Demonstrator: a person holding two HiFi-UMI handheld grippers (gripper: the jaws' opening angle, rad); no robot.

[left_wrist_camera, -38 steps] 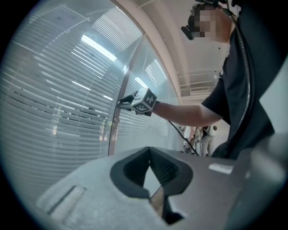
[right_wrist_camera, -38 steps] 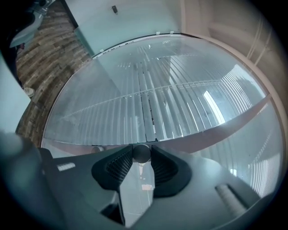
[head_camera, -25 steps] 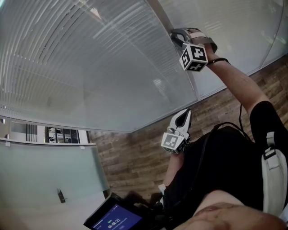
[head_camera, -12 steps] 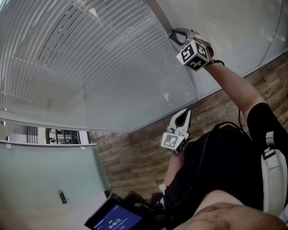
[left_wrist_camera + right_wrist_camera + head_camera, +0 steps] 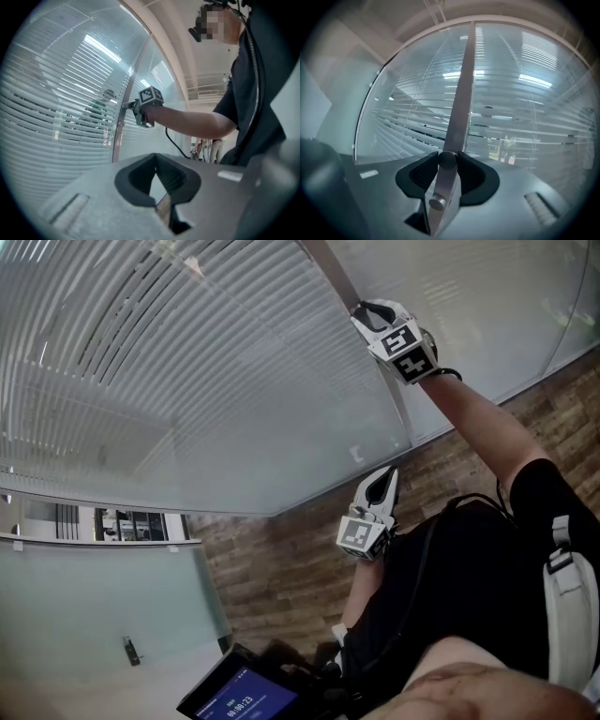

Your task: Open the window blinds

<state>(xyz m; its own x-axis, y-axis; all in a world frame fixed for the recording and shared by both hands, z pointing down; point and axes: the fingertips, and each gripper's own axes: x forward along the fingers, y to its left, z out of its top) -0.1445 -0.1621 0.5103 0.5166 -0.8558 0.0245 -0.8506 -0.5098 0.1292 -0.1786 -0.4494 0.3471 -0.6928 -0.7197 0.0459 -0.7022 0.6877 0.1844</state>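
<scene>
Window blinds (image 5: 187,381) sit sealed behind the glass wall, filling the upper left of the head view and running out on both sides of the metal mullion (image 5: 380,381).
- Right gripper (image 5: 367,315): raised to the mullion, jaws clamped on a small round knob (image 5: 447,160) mounted on it. A second, smaller stud shows lower on the same strip.
- Change since a second ago: the right gripper has rolled about its own axis. Its marker cube (image 5: 406,351) shows a different tilt, and the pale jaw body now lies on top, where a grey strap showed before. It has barely shifted along the mullion.
- Slats: the dark gaps between them at upper left are wider and reach further across the pane than before, so the blinds are partly opened.
- Left gripper (image 5: 380,482): held low near the person's torso over the wood-pattern floor (image 5: 281,559), jaws together with nothing between them. Unchanged from the earlier frames.
</scene>
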